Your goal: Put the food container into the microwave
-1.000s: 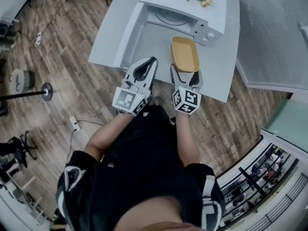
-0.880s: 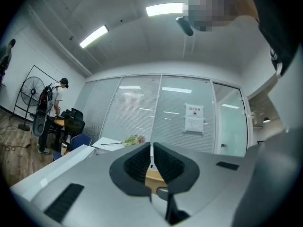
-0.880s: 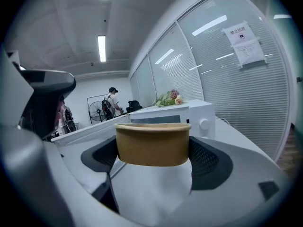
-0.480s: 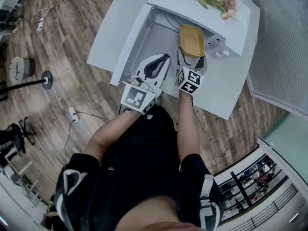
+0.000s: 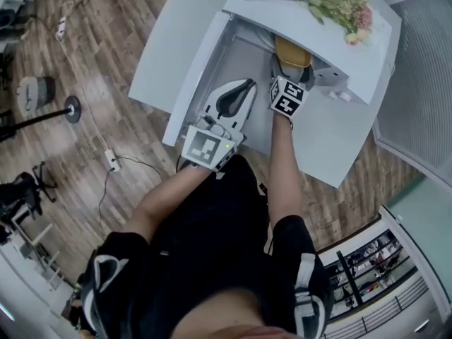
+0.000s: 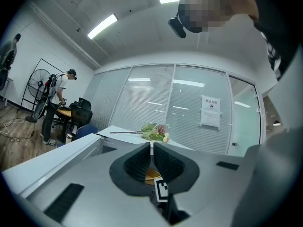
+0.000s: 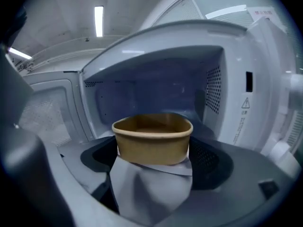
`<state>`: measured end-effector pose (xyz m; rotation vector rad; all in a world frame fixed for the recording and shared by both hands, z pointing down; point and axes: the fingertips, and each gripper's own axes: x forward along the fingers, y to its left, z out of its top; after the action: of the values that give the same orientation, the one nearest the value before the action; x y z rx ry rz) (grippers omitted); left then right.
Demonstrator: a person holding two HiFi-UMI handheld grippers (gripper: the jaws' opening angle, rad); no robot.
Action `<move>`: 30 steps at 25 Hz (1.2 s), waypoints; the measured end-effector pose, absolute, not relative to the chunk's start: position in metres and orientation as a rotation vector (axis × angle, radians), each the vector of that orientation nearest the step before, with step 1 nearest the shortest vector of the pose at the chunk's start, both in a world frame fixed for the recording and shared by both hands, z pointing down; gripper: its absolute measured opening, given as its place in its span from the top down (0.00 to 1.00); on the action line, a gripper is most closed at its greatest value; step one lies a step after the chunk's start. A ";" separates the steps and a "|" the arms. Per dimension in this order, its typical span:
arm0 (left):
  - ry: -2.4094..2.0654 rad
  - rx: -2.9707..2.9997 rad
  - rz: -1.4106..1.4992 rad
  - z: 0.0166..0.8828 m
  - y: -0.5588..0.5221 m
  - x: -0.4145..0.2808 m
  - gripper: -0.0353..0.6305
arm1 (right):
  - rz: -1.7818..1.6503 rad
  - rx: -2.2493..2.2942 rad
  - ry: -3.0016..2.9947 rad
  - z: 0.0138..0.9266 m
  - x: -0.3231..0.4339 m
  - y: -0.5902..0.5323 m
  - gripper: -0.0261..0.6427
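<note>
The food container (image 5: 293, 51) is a tan, open-topped paper tub (image 7: 152, 137). My right gripper (image 5: 289, 74) is shut on its near end, with one dark jaw on each side of it. In the right gripper view the tub hangs level at the mouth of the open microwave (image 7: 156, 91), whose white cavity lies just behind it. In the head view its far half is under the microwave's top (image 5: 304, 20). My left gripper (image 5: 242, 89) is shut with nothing in it. It hovers over the open door (image 5: 236, 55), left of the right gripper (image 6: 162, 189).
A bunch of flowers (image 5: 342, 6) lies on top of the microwave (image 6: 154, 131). The door (image 7: 42, 112) stands swung out to the left. The microwave sits on a white table (image 5: 176, 34) on a wood floor. A person (image 6: 57, 98) stands by a desk far off.
My right gripper has carried the container forward from above the table's front to the microwave's opening. The left gripper stayed shut and drifted forward with it.
</note>
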<state>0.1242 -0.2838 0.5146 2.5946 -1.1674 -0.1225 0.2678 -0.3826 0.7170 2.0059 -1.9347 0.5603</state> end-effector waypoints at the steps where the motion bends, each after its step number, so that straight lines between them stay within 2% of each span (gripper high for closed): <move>1: -1.167 2.583 -0.118 0.517 -0.286 0.124 0.89 | 0.558 1.995 -1.922 0.722 0.269 -0.389 0.23; 11: -1.145 2.561 -0.108 0.524 -0.294 0.123 0.89 | 0.682 1.933 -1.847 0.756 0.274 -0.411 0.23; 19: -1.137 2.606 -0.131 0.504 -0.266 0.122 0.89 | 0.694 1.907 -1.916 0.711 0.258 -0.328 0.24; 20: -1.143 2.619 -0.131 0.501 -0.259 0.121 0.89 | 0.692 1.909 -1.932 0.699 0.256 -0.310 0.29; 24: -1.151 2.639 -0.168 0.485 -0.220 0.121 0.89 | 0.642 1.949 -1.985 0.649 0.253 -0.238 0.59; 28: -1.179 2.650 -0.165 0.465 -0.180 0.116 0.89 | 0.595 2.005 -2.034 0.598 0.252 -0.178 0.83; 30: -1.182 2.663 -0.183 0.457 -0.160 0.113 0.89 | 0.572 2.019 -2.069 0.574 0.249 -0.154 0.89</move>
<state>0.1132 -0.1601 0.4569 2.6625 -1.1817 -0.1826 0.2489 -0.1542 0.5739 2.0188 -2.0691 0.5723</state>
